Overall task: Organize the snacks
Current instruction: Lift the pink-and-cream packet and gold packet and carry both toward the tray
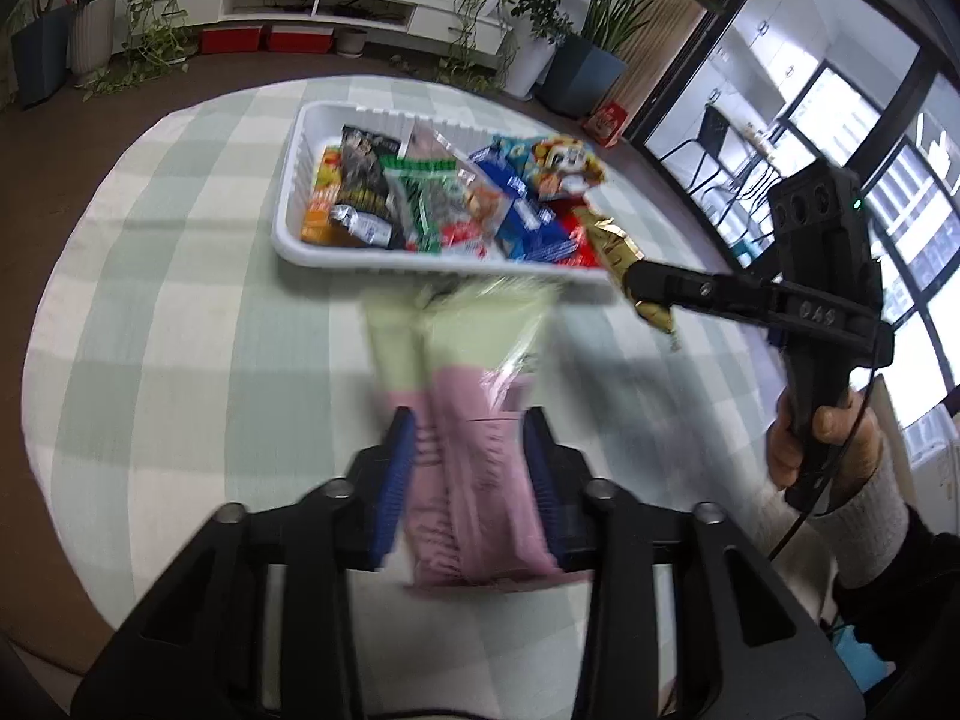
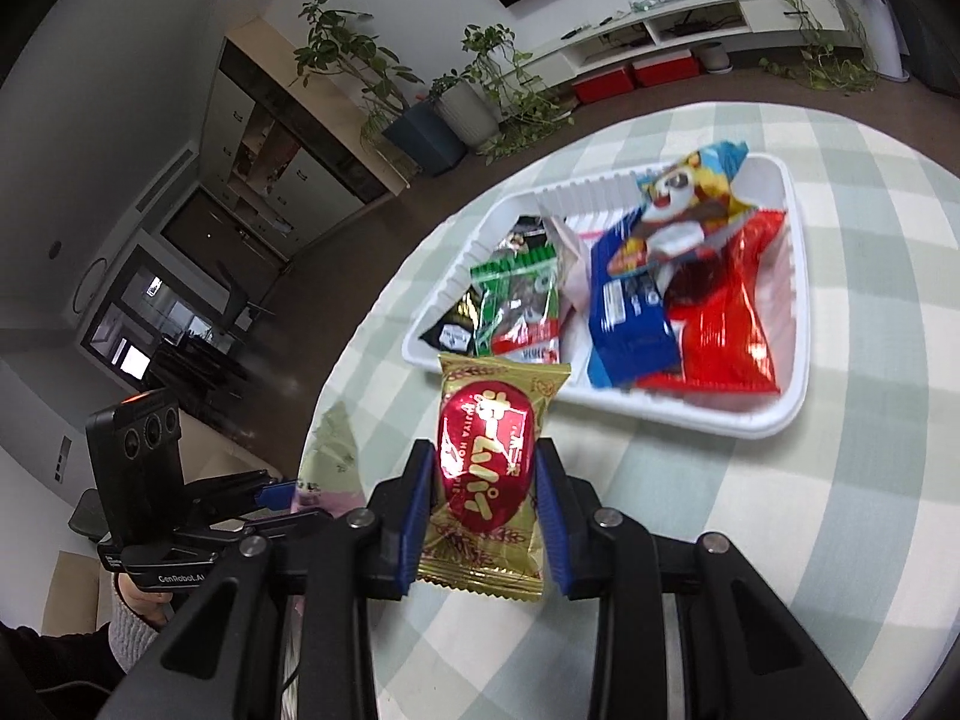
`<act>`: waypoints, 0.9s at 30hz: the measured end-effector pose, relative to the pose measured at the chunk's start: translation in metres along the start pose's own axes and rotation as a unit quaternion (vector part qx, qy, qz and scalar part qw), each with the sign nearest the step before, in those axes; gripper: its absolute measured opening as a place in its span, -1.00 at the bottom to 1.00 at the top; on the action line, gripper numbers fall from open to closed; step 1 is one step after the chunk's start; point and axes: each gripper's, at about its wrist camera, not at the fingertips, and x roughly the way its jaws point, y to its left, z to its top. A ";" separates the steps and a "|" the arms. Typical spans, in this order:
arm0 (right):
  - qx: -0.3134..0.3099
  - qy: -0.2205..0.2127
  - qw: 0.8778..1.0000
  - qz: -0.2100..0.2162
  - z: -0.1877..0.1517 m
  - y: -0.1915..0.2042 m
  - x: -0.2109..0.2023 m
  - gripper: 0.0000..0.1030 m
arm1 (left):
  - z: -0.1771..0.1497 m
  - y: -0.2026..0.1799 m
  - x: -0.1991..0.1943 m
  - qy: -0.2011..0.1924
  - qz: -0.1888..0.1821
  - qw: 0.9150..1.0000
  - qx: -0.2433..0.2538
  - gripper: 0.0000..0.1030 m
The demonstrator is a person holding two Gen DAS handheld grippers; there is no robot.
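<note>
Both packs hang over the table just short of the tray (image 1: 300, 240): left gripper (image 1: 468, 468) jaws pinching the crinkly pink pack (image 1: 480, 480), right gripper (image 2: 483, 504) squeezing the light, slippery gold snack (image 2: 486, 468) mid-body.

The left gripper (image 1: 468, 444) points steeply downward, its blue-padded fingers (image 1: 399, 450) clamped on a pink-and-green plastic snack packet (image 1: 474, 480). The right gripper (image 2: 483, 480), in the person's right hand (image 1: 834, 450), pinches a gold-and-red foil snack wrapper (image 2: 486, 468) beside it.

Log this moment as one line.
left gripper: shut on pink-green packet | right gripper: shut on gold-red snack | white tray: part-filled
</note>
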 end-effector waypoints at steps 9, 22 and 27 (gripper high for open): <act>-0.001 -0.021 1.000 0.000 0.030 -0.002 0.002 -0.31 | 0.035 0.004 0.012 -0.002 0.037 0.999 0.007 -0.42; -0.019 0.014 1.000 -0.011 -0.008 0.004 0.022 -0.30 | 0.001 -0.010 0.046 0.050 0.088 0.994 0.031 -0.21; -0.015 0.020 1.000 -0.007 -0.017 0.003 0.025 -0.30 | -0.004 -0.012 0.057 0.060 0.116 0.991 0.036 -0.04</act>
